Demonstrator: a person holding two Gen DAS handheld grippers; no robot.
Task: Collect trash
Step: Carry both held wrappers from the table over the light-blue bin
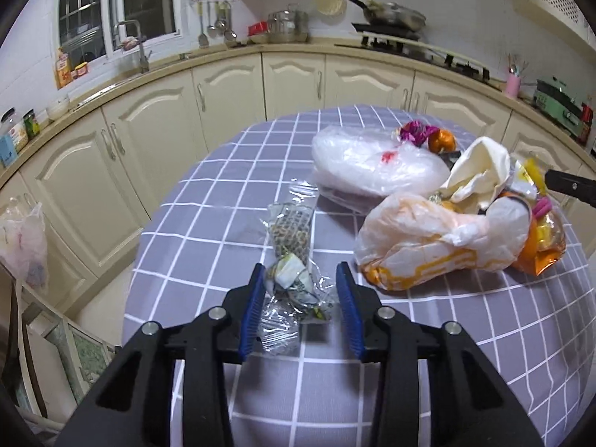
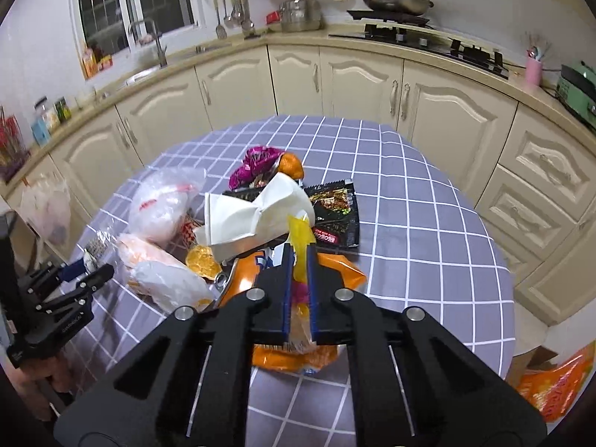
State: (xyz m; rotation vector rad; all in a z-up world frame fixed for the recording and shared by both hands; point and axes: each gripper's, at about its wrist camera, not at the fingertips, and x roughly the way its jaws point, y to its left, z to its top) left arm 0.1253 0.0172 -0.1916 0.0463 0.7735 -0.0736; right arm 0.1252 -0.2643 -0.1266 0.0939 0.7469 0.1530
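Cream kitchen cabinets ring a grey-checked counter [image 1: 372,391] strewn with trash. At left, the left gripper [image 1: 303,290] has its fingers partly apart around a clear crumpled wrapper [image 1: 294,283], not pressing it. At right, the right gripper [image 2: 300,260] fingers are clenched on an orange snack bag [image 2: 298,357].

We see the table [image 1: 208,193] in a grey-violet cloth with white grid lines; our gripper [image 1: 302,290] pads blue on black; cabinets [image 1: 294,82] cream; one snack bag [image 2: 335,272] orange.
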